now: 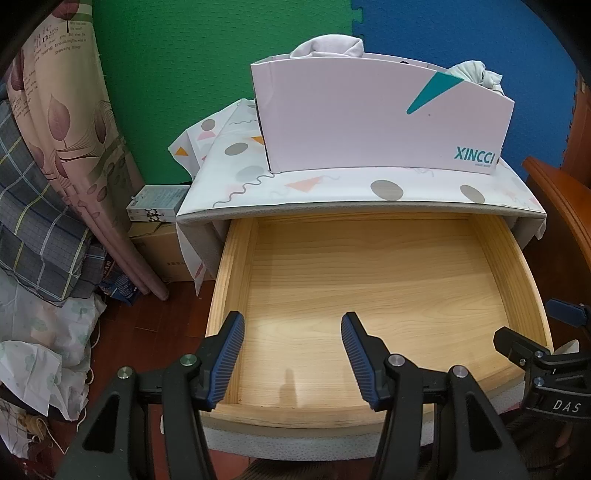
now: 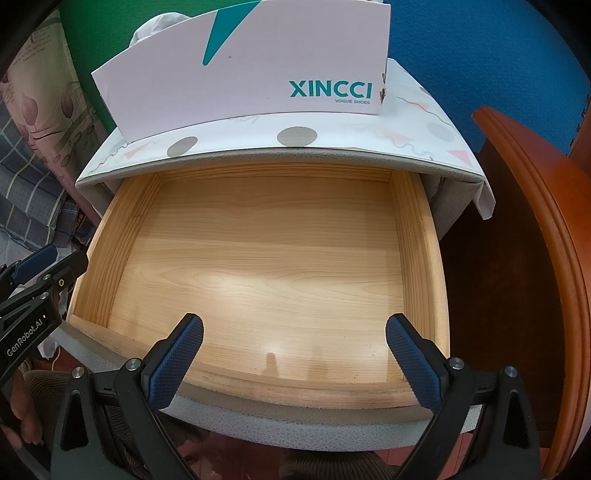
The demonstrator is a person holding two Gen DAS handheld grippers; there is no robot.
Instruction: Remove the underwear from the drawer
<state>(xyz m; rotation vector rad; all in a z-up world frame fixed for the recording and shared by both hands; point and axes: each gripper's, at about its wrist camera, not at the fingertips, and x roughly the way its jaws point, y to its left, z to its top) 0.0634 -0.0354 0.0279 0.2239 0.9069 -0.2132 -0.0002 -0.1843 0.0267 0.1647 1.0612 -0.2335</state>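
The drawer [image 1: 373, 280] is standing pulled out from a small nightstand [image 1: 332, 192] whose top is wearing a white cover printed with grey dots, pink triangles and squiggles. The pale wooden bottom of the drawer is showing bare in both wrist views, with only light glare and soft shadows lying across it.

The underwear [image 1: 334, 46] is sitting outside the drawer, bundled as pale grey-white cloth inside a white XINCCI shoe box [image 1: 369, 118] that is resting on the nightstand top. One bundle is poking over the box's rear rim, and a second grey bundle [image 1: 476, 75] is bulging at the box's right end. In the right wrist view only a bit of this cloth [image 2: 159, 26] is peeking above the box [image 2: 251, 74].

The left gripper [image 1: 293, 360] is hovering over the drawer's front edge, its blue-padded fingers [image 1: 231, 360] spread apart and gripping nothing. The right gripper [image 2: 295, 363] is hanging beside it over the same front edge [image 2: 295, 391], its fingers [image 2: 177, 363] likewise standing released, with empty air between them. Each gripper is showing at the margin of the other's view.

A reddish wooden piece of furniture [image 2: 546, 258] is standing just right of the nightstand. Floral fabric [image 1: 62, 122] and plaid bedding [image 1: 33, 221] are piling up on the left, against a green and blue foam wall.
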